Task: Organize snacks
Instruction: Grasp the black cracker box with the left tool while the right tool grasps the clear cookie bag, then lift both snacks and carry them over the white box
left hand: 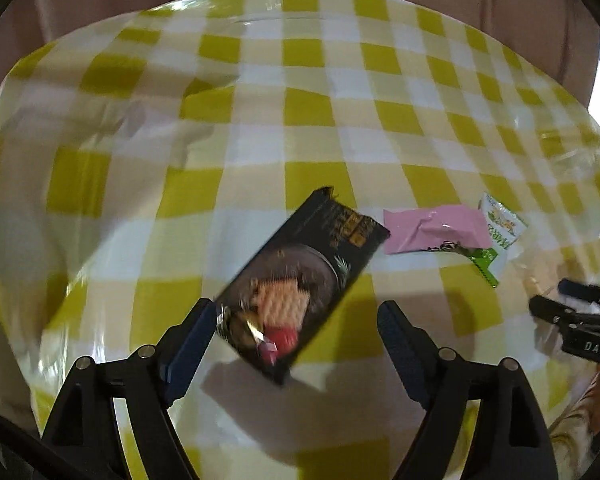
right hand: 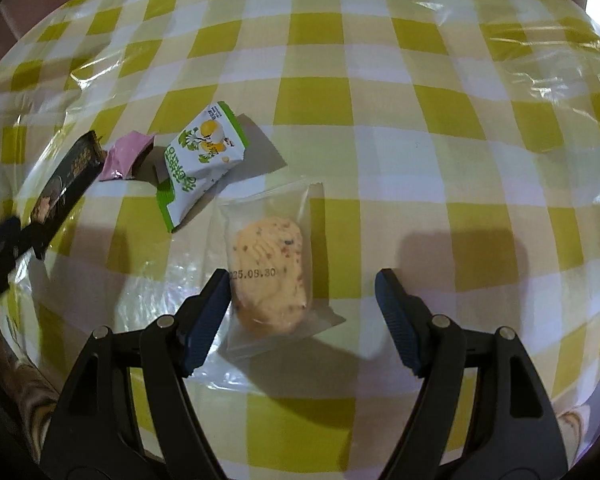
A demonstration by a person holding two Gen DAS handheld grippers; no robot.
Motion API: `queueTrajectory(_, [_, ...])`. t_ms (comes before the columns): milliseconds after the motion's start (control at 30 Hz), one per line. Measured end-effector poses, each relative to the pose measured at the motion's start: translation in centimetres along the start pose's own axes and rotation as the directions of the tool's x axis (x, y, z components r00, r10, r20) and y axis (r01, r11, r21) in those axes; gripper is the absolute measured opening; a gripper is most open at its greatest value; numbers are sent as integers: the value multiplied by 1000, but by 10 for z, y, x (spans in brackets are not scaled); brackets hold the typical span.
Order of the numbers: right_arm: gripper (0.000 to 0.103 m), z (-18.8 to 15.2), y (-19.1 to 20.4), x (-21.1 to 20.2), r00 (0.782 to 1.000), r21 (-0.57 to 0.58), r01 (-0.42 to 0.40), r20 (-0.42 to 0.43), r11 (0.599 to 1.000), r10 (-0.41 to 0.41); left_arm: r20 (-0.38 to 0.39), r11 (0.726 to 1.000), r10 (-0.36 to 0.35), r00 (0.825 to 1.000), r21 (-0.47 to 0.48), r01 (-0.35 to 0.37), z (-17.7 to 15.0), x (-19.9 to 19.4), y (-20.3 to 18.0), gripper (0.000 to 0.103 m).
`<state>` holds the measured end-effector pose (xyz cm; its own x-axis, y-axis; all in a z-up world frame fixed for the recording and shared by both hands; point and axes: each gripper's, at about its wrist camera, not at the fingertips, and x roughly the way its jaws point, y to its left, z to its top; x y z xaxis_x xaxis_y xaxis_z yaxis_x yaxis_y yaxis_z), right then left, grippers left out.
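Yellow-and-white checked cloth under clear plastic covers the worktop [right hand: 320, 92]. Left claw [left hand: 296, 320]: spread, its left pad at the edge of a black biscuit packet [left hand: 300, 280], which lies slantwise and blurred between the fingers; whether that pad touches it cannot be told. Right claw [right hand: 304, 308]: spread, straddling a clear-wrapped cookie [right hand: 270, 276] flat on the cloth, with no pad pressing it. Pink wrapper [right hand: 124, 156] and green-and-white sachet [right hand: 200, 160] sit side by side between packet and cookie.
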<state>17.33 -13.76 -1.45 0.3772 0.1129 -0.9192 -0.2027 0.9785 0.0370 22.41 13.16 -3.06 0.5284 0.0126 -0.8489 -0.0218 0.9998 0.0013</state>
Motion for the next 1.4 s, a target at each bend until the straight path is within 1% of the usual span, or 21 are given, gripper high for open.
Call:
queueTrajectory(100, [76, 2, 2, 1, 1000, -39, 12, 6, 999, -12, -17, 997, 4, 1000, 79, -3, 4, 11, -1, 83])
queueTrajectory(200, [76, 4, 2, 2, 1000, -63, 6, 12, 998, -5, -30, 994, 4, 1000, 106, -1, 8, 20, 3, 83])
queueTrajectory(300, [75, 5, 3, 2, 1000, -74, 3, 17, 997, -2, -57, 993, -6, 998, 114, 12, 10, 31, 6, 84])
queueTrajectory(333, [74, 6, 4, 3, 1000, -77, 1, 19, 997, 0, -63, 994, -15, 998, 110, 22, 10, 35, 8, 88])
queueTrajectory(433, [71, 7, 7, 3, 1000, -89, -3, 25, 996, 6, -66, 994, -59, 996, 86, 65, 12, 40, 16, 89])
queueTrajectory(533, [69, 7, 9, 2, 1000, -95, -5, 30, 995, 8, -57, 993, -67, 996, 91, 72, 12, 42, 14, 88])
queueTrajectory(600, [68, 6, 10, 2, 999, -96, -6, 33, 995, 9, -60, 994, -65, 996, 89, 70, 11, 41, 11, 84])
queueTrajectory(667, [66, 6, 11, 1, 999, -100, -8, 36, 995, 11, -68, 994, -61, 996, 86, 67, 12, 39, 7, 74])
queueTrajectory(700, [66, 5, 12, 2, 999, -101, -9, 37, 995, 12, -75, 995, -56, 996, 81, 62, 12, 38, 4, 72])
queueTrajectory(767, [61, 5, 14, 1, 999, -111, -15, 41, 994, 19, -89, 996, -48, 995, 70, 54, 13, 36, 0, 65])
queueTrajectory(933, [48, 3, 18, -1, 998, -136, -29, 47, 990, 36, -123, 999, -33, 992, 39, 38, 7, 30, -13, 55])
queueTrajectory(1067, [42, 1, 17, -2, 998, -136, -41, 46, 990, 48, -151, 1000, -20, 988, 11, 22, -2, 23, -25, 53])
queueTrajectory(1167, [39, -1, 16, -3, 998, -141, -46, 46, 989, 53, -177, 1000, -4, 984, -10, 2, -9, 19, -37, 53])
queueTrajectory(1400, [38, -11, 16, -8, 997, -159, -60, 39, 985, 67, -225, 998, 4, 974, -56, -17, -32, 6, -66, 52])
